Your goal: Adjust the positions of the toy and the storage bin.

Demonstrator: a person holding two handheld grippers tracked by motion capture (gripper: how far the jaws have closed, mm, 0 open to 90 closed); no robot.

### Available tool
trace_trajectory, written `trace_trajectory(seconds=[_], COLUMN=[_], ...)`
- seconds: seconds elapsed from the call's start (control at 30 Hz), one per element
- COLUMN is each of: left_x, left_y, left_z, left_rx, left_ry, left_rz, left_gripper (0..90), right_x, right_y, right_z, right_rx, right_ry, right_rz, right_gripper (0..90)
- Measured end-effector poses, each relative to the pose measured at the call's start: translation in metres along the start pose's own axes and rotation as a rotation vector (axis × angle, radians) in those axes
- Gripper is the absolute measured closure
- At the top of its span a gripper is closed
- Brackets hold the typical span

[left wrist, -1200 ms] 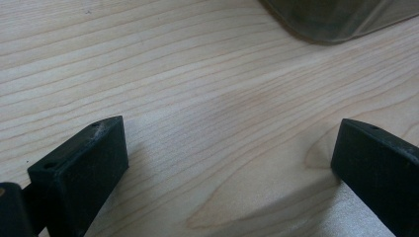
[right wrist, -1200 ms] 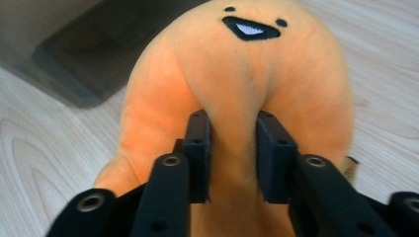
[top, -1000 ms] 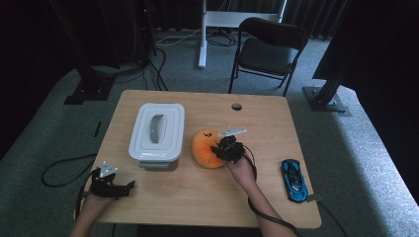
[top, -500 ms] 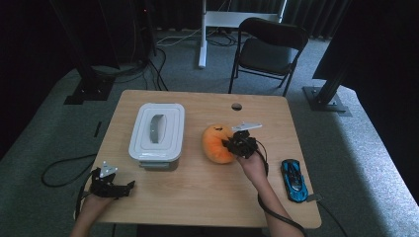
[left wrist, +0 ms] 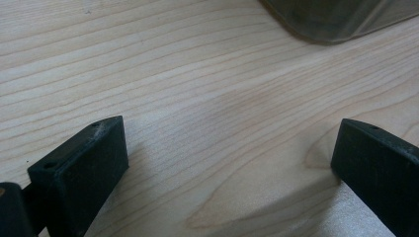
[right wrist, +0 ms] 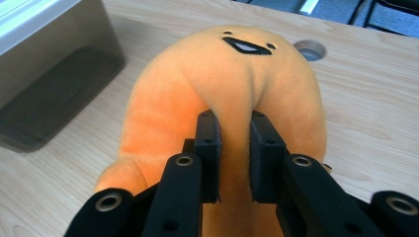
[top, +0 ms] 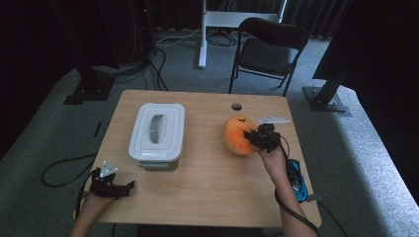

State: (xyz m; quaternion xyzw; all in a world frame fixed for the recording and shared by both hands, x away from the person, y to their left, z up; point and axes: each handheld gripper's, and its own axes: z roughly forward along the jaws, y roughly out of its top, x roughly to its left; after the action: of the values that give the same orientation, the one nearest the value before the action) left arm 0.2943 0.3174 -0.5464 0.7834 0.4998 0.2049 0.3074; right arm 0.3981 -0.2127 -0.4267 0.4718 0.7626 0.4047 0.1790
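Orange plush toy [right wrist: 232,84]: soft fuzzy cloth w/ stitched black mouth, matt. Light wooden table [left wrist: 197,98]: pale grained wood, smooth, slight sheen. Black gripper pads [right wrist: 207,143]: matt hard plastic. White lidded plastic box [top: 157,129]: smooth lid, smoky translucent walls.

The orange plush toy [top: 238,134], round and soft with a little black smiling face [right wrist: 245,45] stitched on, sits toward the right edge of the table [top: 212,192], nearer the far side, a fold of its fabric pinched up into a ridge.
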Motion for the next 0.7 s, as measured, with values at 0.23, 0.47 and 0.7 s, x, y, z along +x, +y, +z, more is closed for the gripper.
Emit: trace_trajectory(seconds=[0.23,0.47,0.7], left_x=[0.000,0.000,0.000], left_y=[0.000,0.000,0.000], left_z=[0.000,0.000,0.000], left_rx=[0.000,0.000,0.000], left_ry=[0.000,0.000,0.000], left_rz=[0.000,0.000,0.000], left_gripper=[1.4,1.4,1.4], right_x=[-0.021,-0.043,-0.064], right_y=[-0.001,0.003,0.011], right_z=[-0.009,-0.018,-0.025], right_rx=[-0.009,-0.014,-0.028], right_ry=[-0.044,-0.094,-0.140], right_rz=[0.037,0.067,0.098], right_gripper=[77.4,77.4,77.4])
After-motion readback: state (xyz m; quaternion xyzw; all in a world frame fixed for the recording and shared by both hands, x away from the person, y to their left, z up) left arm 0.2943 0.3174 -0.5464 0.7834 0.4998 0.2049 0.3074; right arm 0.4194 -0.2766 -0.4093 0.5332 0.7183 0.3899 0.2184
